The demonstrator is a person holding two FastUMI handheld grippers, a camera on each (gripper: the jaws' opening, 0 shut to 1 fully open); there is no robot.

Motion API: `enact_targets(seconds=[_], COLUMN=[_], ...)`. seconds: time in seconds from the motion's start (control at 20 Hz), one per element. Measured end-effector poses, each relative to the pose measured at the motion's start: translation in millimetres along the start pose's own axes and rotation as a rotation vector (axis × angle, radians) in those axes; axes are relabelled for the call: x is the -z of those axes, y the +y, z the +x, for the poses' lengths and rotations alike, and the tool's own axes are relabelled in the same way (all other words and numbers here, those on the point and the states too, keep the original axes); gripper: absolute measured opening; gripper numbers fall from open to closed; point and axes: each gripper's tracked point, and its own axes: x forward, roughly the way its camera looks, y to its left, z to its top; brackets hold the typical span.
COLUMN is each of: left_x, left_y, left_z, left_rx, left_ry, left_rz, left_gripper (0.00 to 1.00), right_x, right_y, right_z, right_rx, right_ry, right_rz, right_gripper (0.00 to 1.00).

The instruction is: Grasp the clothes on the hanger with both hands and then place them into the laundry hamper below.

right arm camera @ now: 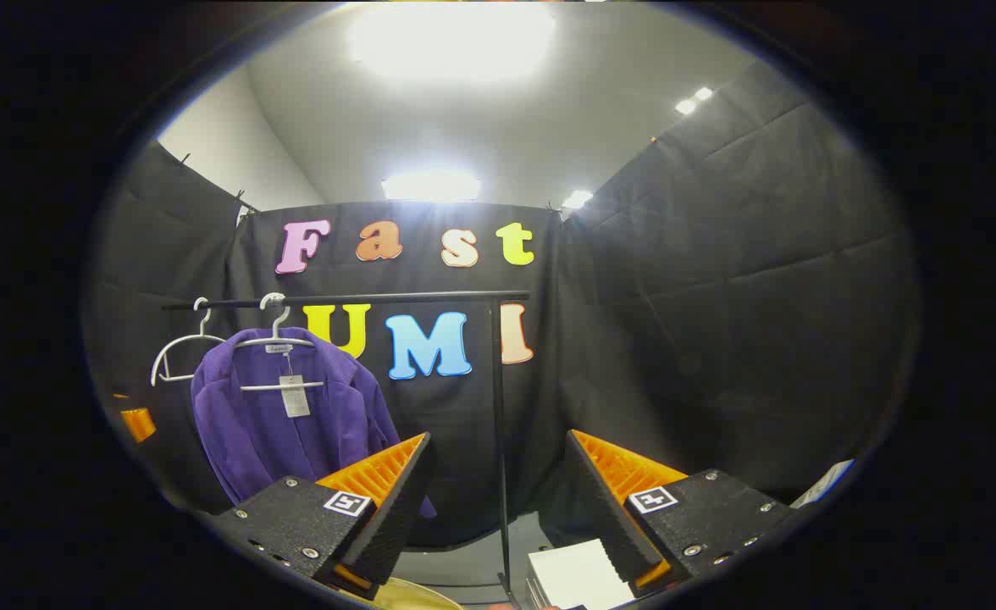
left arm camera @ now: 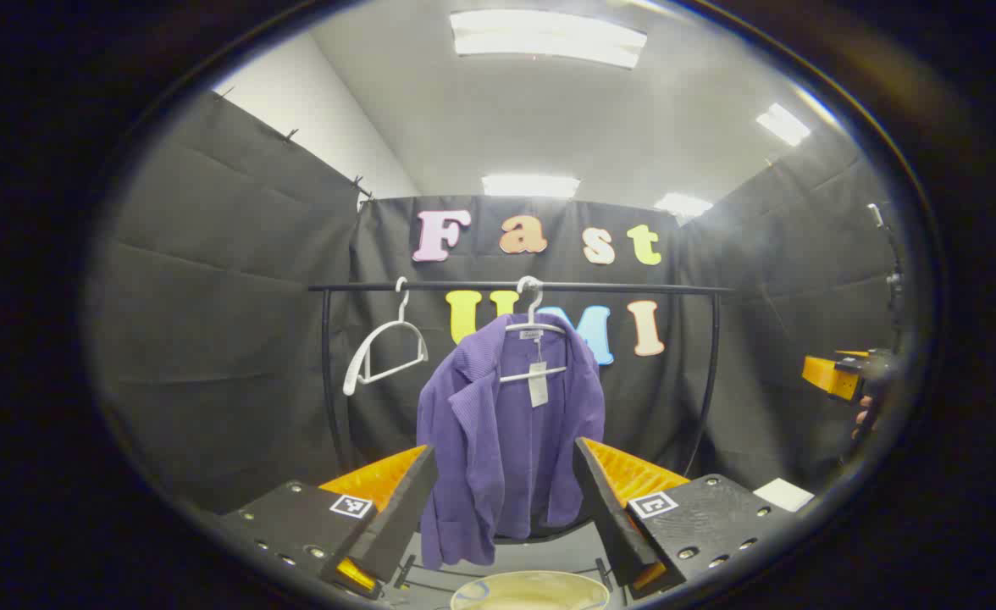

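Note:
A purple jacket hangs on a white hanger from a black rail, with a tag at its collar. My left gripper is open and faces the jacket from a short distance, nothing between its fingers. The beige rim of the laundry hamper lies below the jacket. In the right gripper view the jacket hangs to the left. My right gripper is open and empty, pointed at the rail's upright post. The right gripper also shows far right in the left gripper view.
An empty white hanger hangs on the rail left of the jacket. A white ribbed object sits low by my right gripper. Black cloth walls close the booth on three sides.

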Motion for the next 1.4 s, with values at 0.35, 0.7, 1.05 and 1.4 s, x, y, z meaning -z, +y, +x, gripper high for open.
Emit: enact_targets(seconds=[0.35,0.7,1.05,1.4], left_x=[9.6,12.7,14.9,1.9], left_y=[2.4,5.6,19.3,27.1], left_z=[-3.5,0.6,2.5,26.5], left_rx=[0.007,0.012,-0.015,-0.043], left_ry=[0.018,0.018,0.039,0.052], left_rz=[-0.039,-0.040,-0.083,-0.086], left_gripper=[0.93,0.96,0.96,0.93], right_x=[3.6,1.2,-10.7,-24.7], right_y=[11.8,27.8,68.9,130.2], right_z=[-4.8,-8.7,0.7,43.7], right_rx=[-0.019,-0.026,-0.106,-0.258], right_ry=[0.018,0.018,0.033,0.082], right_rz=[-0.030,-0.027,-0.006,0.050], right_gripper=[0.95,0.94,0.95,0.95])
